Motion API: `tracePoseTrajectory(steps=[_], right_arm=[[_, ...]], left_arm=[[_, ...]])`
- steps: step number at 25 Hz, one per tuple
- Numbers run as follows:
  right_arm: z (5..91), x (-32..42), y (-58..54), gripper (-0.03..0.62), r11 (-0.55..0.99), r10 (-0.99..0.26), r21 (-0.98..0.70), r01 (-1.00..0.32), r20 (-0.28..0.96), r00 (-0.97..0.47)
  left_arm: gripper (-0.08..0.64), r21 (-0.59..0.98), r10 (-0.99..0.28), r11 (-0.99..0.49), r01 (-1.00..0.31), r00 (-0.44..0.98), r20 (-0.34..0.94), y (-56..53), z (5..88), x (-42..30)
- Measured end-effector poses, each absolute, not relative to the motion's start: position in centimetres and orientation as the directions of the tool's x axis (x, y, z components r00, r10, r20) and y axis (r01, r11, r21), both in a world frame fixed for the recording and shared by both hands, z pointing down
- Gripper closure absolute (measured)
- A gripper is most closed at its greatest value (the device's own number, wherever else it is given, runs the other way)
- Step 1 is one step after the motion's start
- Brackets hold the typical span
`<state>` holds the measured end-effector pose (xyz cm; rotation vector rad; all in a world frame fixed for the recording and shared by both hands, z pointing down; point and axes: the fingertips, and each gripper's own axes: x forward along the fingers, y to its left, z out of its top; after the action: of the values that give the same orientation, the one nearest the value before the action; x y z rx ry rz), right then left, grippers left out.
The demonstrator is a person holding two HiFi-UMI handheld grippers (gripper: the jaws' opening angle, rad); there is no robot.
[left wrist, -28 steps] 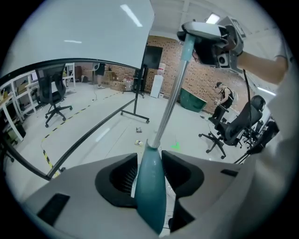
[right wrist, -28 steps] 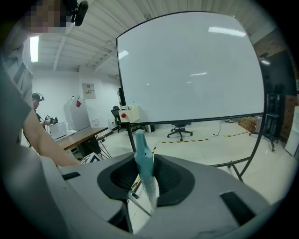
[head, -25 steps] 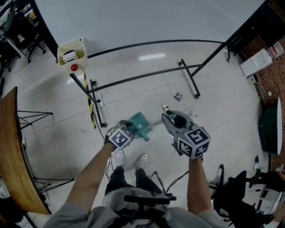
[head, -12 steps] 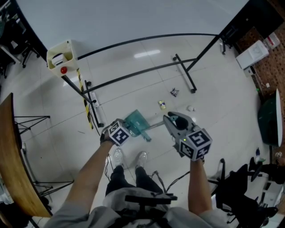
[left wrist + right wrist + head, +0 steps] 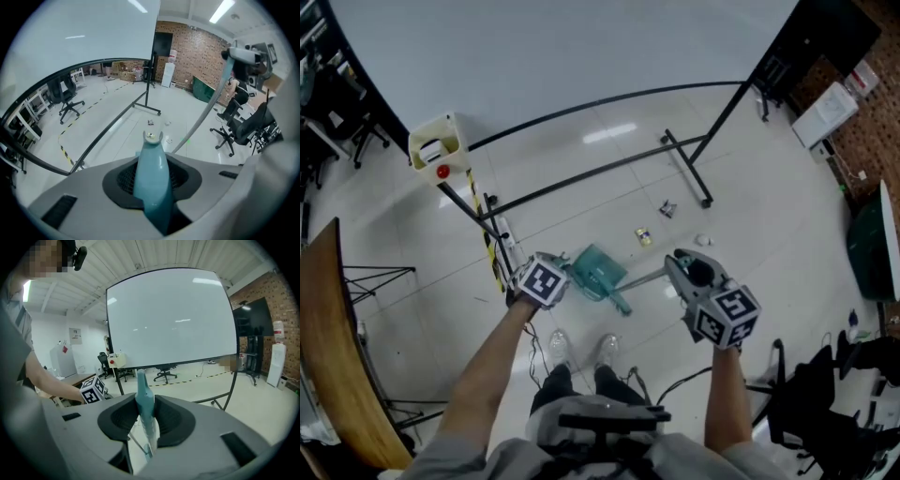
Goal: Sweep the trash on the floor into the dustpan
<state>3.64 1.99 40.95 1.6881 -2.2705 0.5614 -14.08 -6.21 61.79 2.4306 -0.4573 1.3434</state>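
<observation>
- The room was bright and evenly lit from above; the white floor (image 5: 750,216) showed one pale patch of glare.
- Long ceiling lamps (image 5: 222,9) glowed in the left gripper view, and their streaks lay on the whiteboard (image 5: 70,37).
- Shadows on the floor were weak and soft.
- Both gripper views were strongly curved, with black corners.
- The dustpan handle (image 5: 152,178), close to the lens, looked a little soft.
- The head view was sharp, but the straight bars (image 5: 600,98) appeared bent in it.
</observation>
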Motion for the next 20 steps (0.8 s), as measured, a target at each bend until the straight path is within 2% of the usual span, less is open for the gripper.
tracePoseTrajectory(steps=[13,20], right_arm=[[33.1,7.9,6.4,0.492,0.124,-0.952,-0.074,-0.989,0.271,-0.140],[30.5,10.5,8.6,0.494,0.013,-0.974,-0.027,-1.000,0.224,-0.018]], left_arm=[[0.469,-0.081,-0.297,-0.929,-0.361,0.597,0.745,-6.7,48.3,-12.0],[0.469,-0.115,-0.303,-0.940,-0.322,0.627,0.718,-8.4,46.1,-9.0]])
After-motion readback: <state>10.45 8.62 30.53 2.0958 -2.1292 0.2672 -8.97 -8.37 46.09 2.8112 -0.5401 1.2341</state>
